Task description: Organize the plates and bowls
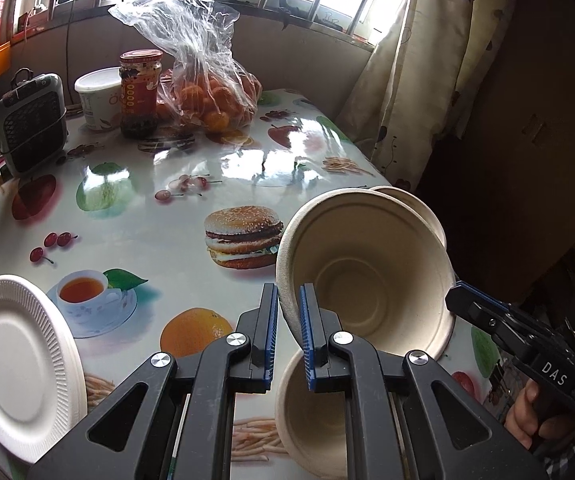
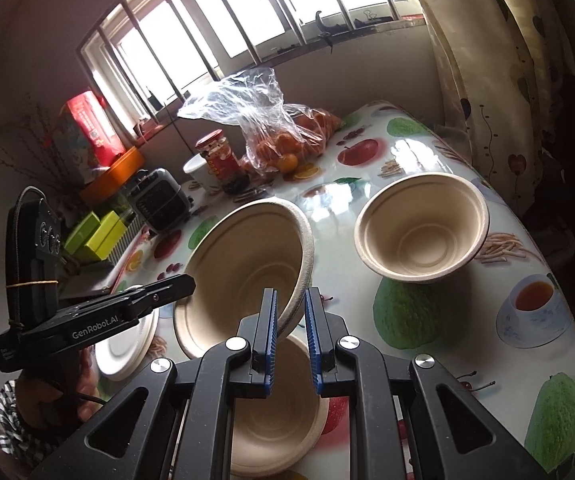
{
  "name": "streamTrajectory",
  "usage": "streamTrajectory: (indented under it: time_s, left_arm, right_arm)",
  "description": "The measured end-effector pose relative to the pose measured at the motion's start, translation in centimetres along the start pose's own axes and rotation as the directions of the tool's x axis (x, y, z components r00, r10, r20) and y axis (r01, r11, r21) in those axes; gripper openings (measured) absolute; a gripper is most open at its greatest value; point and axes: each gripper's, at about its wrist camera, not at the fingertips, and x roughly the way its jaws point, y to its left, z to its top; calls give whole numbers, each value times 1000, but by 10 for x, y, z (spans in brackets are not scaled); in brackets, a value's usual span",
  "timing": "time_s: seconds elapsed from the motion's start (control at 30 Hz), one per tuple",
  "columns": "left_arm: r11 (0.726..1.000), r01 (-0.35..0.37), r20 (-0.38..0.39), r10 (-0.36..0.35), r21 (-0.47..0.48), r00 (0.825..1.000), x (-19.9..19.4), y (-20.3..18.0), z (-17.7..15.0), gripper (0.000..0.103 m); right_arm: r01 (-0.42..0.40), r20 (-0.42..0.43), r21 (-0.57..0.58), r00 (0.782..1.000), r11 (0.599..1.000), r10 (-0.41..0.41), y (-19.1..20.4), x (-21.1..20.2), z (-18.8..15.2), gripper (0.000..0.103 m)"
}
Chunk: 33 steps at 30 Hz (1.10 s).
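A beige paper bowl [image 1: 371, 264] [image 2: 247, 268] is held tilted above the table by both grippers. My left gripper [image 1: 289, 320] is shut on its left rim. My right gripper [image 2: 290, 322] is shut on its right rim and also shows in the left wrist view [image 1: 471, 304]. A second beige bowl [image 1: 311, 412] [image 2: 271, 408] sits on the table right under the held one. A third bowl [image 2: 421, 226] stands further right; its edge shows behind the held bowl [image 1: 415, 204]. A white paper plate [image 1: 15, 364] [image 2: 127, 344] lies at the left.
At the back of the fruit-print table [image 1: 191, 184] stand a bag of oranges [image 1: 207, 96], a red-lidded jar [image 1: 139, 92], a white tub [image 1: 95, 96] and a small grey heater [image 1: 31, 124]. A curtain [image 1: 419, 72] hangs at the right edge.
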Motion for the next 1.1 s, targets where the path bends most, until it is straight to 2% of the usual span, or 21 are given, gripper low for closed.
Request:
streamTrajectory:
  time_s: [1.1]
  left_arm:
    - [1000,23,-63,-21,20,998,-16,2,-52,11]
  right_arm:
    - [21,-33,49,999,999,-19,13,-23,-64,14]
